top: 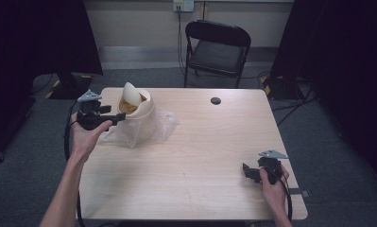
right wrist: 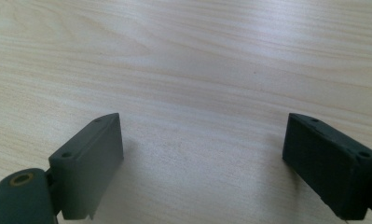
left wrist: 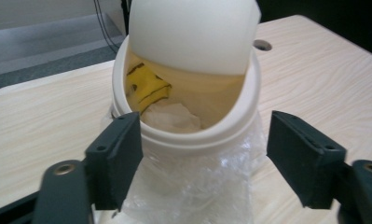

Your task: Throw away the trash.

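A: Far left on the table (top: pixel 191 156), that's where your thing is: small cream bin (top: pixel 146 113) with a swing lid (top: pixel 131 93) tipped open, clear plastic liner (top: pixel 162 125) bunched round its base.

B: And your left gripper (top: pixel 117 116)?

A: Jaws apart, one each side of the bin's near rim (left wrist: pixel 188 140) in the left gripper view, not clamped on anything. Can't tell if a jaw touches the rim; looks just beside it.

B: How will it handle?

A: Light, I'd judge. Thin hard plastic, stiff shell, smooth and probably slippery. It holds crumpled white paper (left wrist: pixel 172 116) and a yellow scrap (left wrist: pixel 146 86), so barely any weight. Squeeze too hard off-centre and it may skid or tip.

B: Where do you take hold?

A: On the rim ring, jaws across the wall, one inside and one outside. That's the stiffest part. Don't grab the lid; it pivots and will swing away. Don't grab the liner either: soft, crinkly, it'll just slide off the bin.

B: Right gripper (top: pixel 251 172)?

A: Near right corner of the table, well apart from the bin. Jaws wide apart over bare wood in the right gripper view, holding nothing. You could bring it across to steady the far side if the bin slides.
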`<move>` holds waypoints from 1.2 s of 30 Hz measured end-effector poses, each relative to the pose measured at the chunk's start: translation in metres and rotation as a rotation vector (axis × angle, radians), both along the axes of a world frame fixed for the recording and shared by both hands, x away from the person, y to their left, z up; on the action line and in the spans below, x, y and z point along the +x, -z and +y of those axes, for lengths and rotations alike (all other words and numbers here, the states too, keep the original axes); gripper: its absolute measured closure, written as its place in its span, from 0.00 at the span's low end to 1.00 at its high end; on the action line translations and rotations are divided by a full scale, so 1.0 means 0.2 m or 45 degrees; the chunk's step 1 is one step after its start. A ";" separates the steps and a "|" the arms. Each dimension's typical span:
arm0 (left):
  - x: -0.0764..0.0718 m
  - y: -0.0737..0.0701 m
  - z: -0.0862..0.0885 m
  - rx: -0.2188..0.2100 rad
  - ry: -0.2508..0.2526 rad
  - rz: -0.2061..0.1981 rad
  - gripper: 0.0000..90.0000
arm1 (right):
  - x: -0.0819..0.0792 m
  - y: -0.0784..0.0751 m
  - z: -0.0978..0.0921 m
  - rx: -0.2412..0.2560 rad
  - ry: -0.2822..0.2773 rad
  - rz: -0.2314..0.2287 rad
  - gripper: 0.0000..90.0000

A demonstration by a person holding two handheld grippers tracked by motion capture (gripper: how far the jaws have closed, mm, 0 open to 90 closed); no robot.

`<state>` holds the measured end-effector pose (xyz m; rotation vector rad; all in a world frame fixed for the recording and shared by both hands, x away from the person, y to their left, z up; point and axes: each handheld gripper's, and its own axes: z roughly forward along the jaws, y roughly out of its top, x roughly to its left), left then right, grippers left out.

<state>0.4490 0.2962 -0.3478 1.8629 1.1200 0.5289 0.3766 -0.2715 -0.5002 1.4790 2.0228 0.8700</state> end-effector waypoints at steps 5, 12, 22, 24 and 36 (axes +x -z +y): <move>-0.07 0.02 0.01 0.014 -0.005 -0.011 0.20 | 0.00 0.00 0.00 0.000 0.000 0.000 0.13; -0.17 0.08 0.06 0.006 -0.032 -0.004 0.18 | 0.00 0.00 0.00 -0.001 0.000 0.000 0.13; -0.33 0.28 0.09 0.042 -0.073 0.047 0.18 | 0.00 0.00 0.00 -0.001 0.000 0.000 0.13; -0.37 0.34 0.09 0.039 -0.090 0.063 0.18 | 0.00 0.00 0.00 -0.001 0.000 0.000 0.13; -0.47 0.67 0.06 0.153 -0.063 0.209 0.19 | 0.00 0.00 0.00 -0.002 0.000 -0.001 0.13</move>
